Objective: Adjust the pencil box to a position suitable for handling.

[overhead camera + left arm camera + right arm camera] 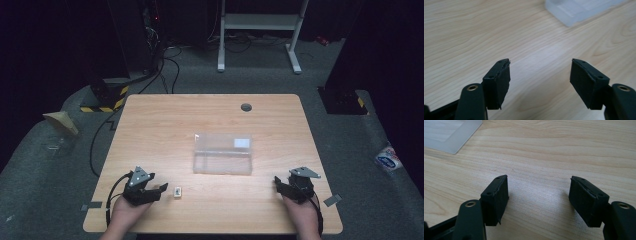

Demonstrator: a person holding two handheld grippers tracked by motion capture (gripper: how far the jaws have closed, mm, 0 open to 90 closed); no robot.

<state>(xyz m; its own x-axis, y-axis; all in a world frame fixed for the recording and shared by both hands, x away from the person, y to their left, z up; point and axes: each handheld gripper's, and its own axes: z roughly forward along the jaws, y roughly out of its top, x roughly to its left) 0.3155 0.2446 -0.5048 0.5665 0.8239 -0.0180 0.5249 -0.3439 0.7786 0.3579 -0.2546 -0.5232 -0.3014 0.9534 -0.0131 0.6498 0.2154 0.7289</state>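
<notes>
Wooden table (150, 125), light grain, w/ a small round grommet hole (246, 107) near the far edge, right of centre.

Clear plastic box (222, 153), rectangular, sits about mid-table, slightly right of centre. Long axis runs left-right across the table, parallel to the near edge. A white patch shows at its far right corner. Left gripper view catches a corner of it at top right (579, 11); right gripper view catches a corner at top left (447, 135).

Left gripper (161, 188) rests on the table at near left, held by a hand (125, 212), pointing right & a bit forward. Jaws spread wide, nothing between them but bare wood (540, 75).

Right gripper (276, 183) at near right, held by the other hand (302, 215), pointing left toward table centre. Jaws also spread wide apart, only bare wood between (539, 193).

Small white object (177, 191) lies on the table just beside the left gripper's tips, apart from the box, nearer the front edge. Too small to tell which way it points.
</notes>
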